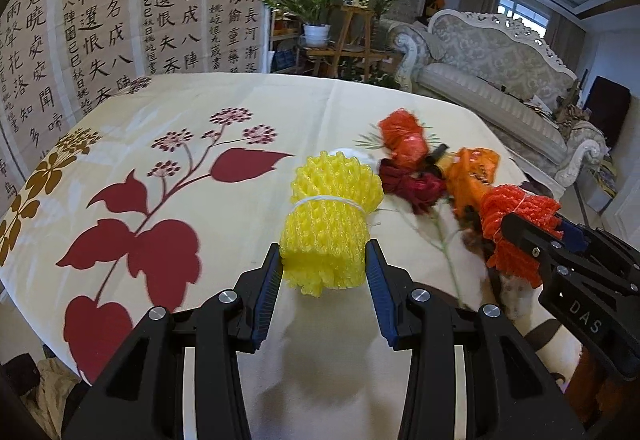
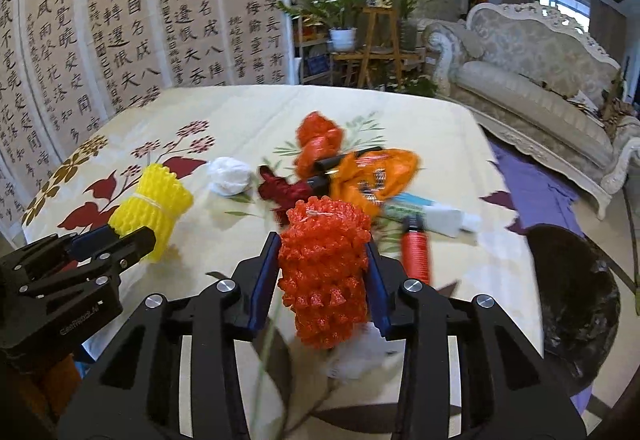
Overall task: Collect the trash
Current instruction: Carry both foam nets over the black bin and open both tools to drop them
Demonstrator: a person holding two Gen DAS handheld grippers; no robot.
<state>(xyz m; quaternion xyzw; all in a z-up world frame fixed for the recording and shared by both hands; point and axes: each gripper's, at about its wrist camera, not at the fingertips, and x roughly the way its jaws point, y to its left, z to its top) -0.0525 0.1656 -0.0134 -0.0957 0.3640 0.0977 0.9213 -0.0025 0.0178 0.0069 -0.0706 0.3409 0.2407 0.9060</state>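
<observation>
The left gripper (image 1: 325,268) clamps its blue pads on a yellow foam fruit-net roll tied with white string (image 1: 330,216), gripping its lower end above the cream tablecloth printed with dark red leaves (image 1: 168,168). The right gripper (image 2: 323,280) is likewise clenched on an orange-red foam net roll (image 2: 324,272), pinched between both pads.

Each camera catches the other tool from the side: the left wrist view shows the right gripper at its right edge with the orange-red roll sticking out past the fingers, and the right wrist view shows the left gripper at its lower left with the yellow roll.

Only the right wrist view clearly shows a crumpled white paper ball (image 2: 230,176), a white tube with a blue label (image 2: 436,218), a red ribbed handle (image 2: 416,256) and a dark round stool (image 2: 576,292) beside the table. Both views show the remaining pile: a crumpled orange plastic bag (image 1: 472,176), a red-orange bag (image 1: 404,136) and a dark red wad (image 1: 412,186), near the table's far right.
</observation>
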